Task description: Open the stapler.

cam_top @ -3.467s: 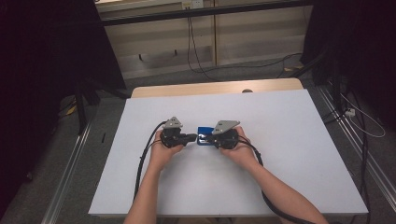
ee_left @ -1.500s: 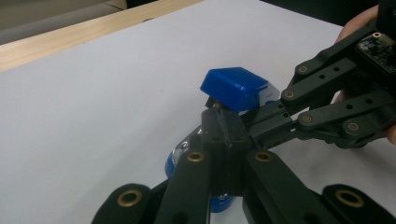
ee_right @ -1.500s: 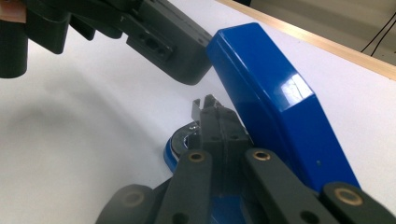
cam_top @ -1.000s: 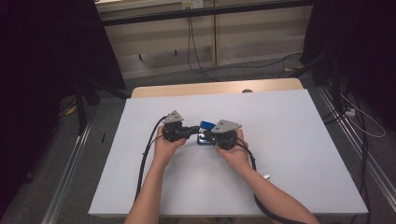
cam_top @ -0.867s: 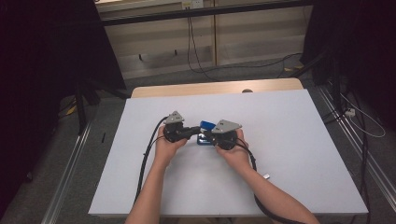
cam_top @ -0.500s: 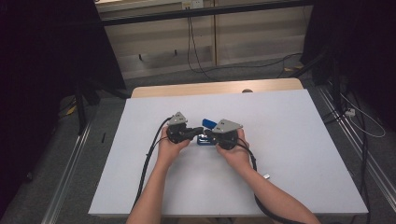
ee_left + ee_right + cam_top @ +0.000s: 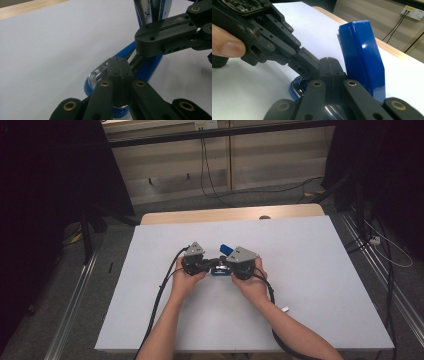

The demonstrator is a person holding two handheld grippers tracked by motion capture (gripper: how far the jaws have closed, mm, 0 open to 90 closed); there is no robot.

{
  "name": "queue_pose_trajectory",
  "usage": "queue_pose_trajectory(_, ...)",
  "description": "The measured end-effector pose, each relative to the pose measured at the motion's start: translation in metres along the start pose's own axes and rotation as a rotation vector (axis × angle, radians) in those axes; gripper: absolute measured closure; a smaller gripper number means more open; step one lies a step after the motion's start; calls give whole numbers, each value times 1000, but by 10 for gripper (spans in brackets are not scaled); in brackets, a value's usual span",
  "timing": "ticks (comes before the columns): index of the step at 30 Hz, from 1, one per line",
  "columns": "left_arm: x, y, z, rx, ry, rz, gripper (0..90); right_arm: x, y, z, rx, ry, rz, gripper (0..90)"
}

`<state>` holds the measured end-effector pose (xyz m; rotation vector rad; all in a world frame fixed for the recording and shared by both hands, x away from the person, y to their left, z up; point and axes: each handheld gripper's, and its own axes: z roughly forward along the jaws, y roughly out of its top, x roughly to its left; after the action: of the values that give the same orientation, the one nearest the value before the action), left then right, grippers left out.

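A blue stapler (image 7: 219, 268) lies on the white table (image 7: 310, 270), between both grippers. Its blue top arm (image 7: 362, 55) is swung up, steeply tilted, and also shows as the top arm (image 7: 225, 247) in the high view. My left gripper (image 7: 118, 72) is shut, its jaws pinched over the chrome front end of the stapler's base (image 7: 150, 67). My right gripper (image 7: 329, 71) is shut low on the stapler, beside the raised arm. The two sets of jaws meet almost tip to tip. The left gripper (image 7: 287, 50) comes in from the upper left of the right gripper view, with a thumb (image 7: 227, 47) on it.
Black cables (image 7: 160, 295) trail from both grippers toward the near edge. A small plug end (image 7: 285, 309) lies on the table by the right forearm. A wooden strip (image 7: 200, 216) runs along the table's far edge.
The grippers have closed in on each other around the stapler. Its blue top arm has swung up from flat to steeply raised.
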<state>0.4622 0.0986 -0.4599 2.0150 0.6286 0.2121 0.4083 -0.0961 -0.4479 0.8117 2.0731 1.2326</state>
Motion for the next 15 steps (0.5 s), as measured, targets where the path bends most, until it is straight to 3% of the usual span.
queue_pose_trajectory(5,-1,0,0,0,-1,-4,900,2,2,-1,-3,-42,-15,900)
queue_pose_trajectory(15,0,-1,0,-6,-7,-14,900,-3,8,-7,-8,-91,5,900)
